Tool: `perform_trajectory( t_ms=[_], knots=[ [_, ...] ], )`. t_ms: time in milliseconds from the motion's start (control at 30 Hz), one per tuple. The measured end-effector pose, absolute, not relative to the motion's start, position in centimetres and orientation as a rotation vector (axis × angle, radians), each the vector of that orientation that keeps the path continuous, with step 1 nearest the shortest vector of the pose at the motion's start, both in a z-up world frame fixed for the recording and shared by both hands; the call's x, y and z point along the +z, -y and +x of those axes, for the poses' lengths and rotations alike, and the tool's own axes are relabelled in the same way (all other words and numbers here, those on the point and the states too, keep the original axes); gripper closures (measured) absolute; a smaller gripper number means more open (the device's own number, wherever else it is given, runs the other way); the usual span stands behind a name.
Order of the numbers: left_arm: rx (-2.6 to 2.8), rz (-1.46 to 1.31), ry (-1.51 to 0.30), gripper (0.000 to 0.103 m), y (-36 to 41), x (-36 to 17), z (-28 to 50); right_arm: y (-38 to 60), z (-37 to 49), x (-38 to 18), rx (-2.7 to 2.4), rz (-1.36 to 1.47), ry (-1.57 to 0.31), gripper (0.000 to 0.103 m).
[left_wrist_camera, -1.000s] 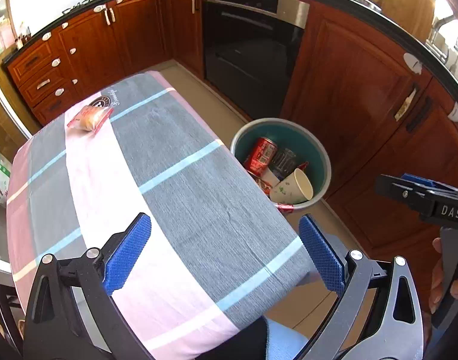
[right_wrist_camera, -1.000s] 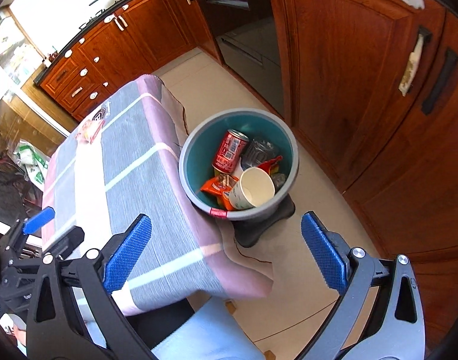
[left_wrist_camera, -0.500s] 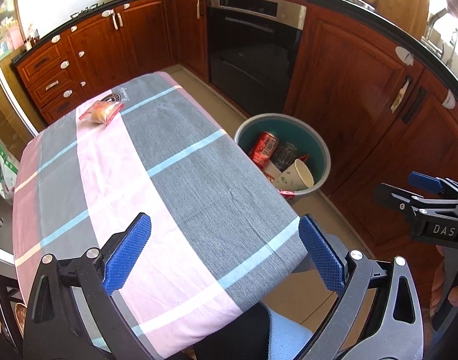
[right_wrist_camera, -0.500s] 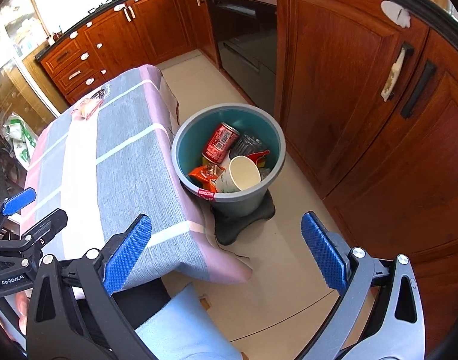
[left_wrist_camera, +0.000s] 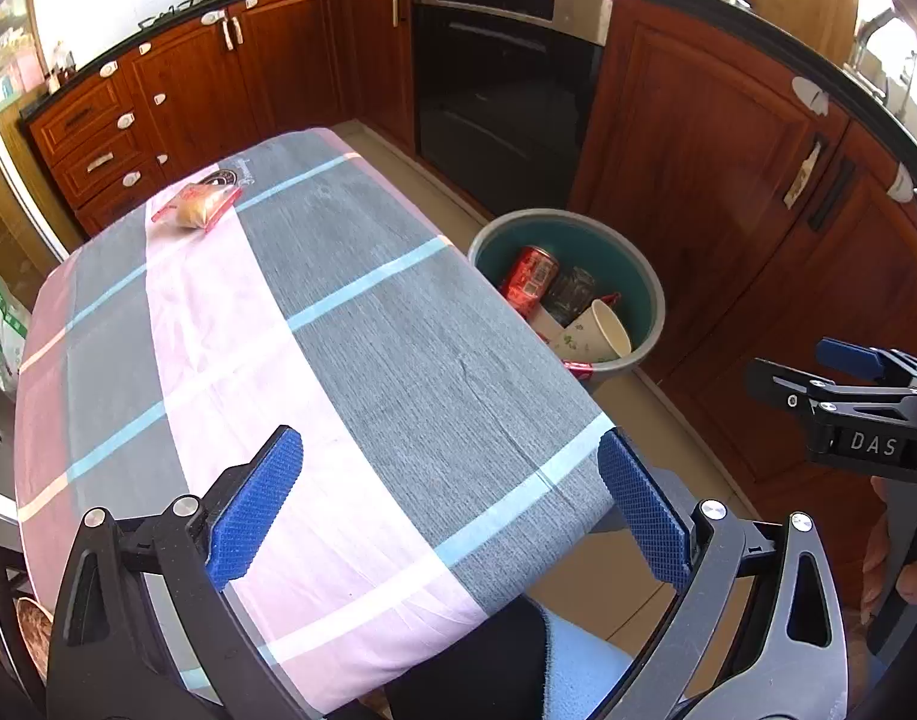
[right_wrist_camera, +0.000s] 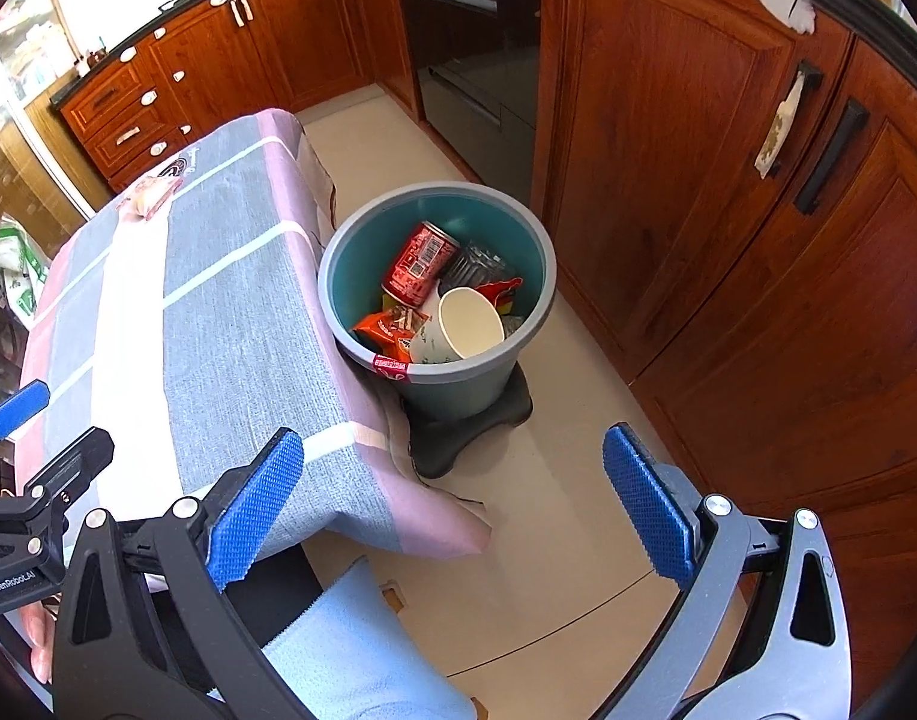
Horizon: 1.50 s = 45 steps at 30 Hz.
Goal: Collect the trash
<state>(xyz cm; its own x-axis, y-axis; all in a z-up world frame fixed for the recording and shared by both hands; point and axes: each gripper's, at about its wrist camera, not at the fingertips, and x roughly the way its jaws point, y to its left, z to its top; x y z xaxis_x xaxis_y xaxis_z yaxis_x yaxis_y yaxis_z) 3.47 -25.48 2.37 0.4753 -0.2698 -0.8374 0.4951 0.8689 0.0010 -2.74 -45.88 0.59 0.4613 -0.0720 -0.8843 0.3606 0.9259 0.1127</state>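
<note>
A red-edged snack packet (left_wrist_camera: 197,208) lies at the far end of the table (left_wrist_camera: 398,372), also seen small in the right wrist view as the packet (right_wrist_camera: 149,195). Beside the table stands a teal trash bin (right_wrist_camera: 350,252) holding a red can (right_wrist_camera: 420,264), a paper cup (right_wrist_camera: 467,324) and wrappers; in the left wrist view the bin (left_wrist_camera: 650,288) sits off the table's right edge. My left gripper (left_wrist_camera: 449,504) hovers open over the near end of the table, nothing between its blue pads. My right gripper (right_wrist_camera: 452,504) is open above the floor, short of the bin.
Wooden cabinets (right_wrist_camera: 728,192) and a built-in oven (left_wrist_camera: 506,78) ring the room close behind the bin. The bin rests on a black stand (right_wrist_camera: 458,432). A person's knees in black and blue cloth (right_wrist_camera: 350,648) are under both grippers. Bags (right_wrist_camera: 14,270) sit left of the table.
Both grippers have drawn back and upward, so the table and the bin look smaller and farther. Both stay open. The packet and the bin's contents have not moved.
</note>
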Motion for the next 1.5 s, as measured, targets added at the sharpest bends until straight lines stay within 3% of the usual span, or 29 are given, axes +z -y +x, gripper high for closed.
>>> perform_trajectory(
  t_ms=[1500],
  knots=[
    [-0.496, 0.283, -1.013, 0.004, 26.0, 0.9, 3.7, 45.2, -1.6, 0.2, -0.269, 0.274, -1.097, 0.007]
  ],
)
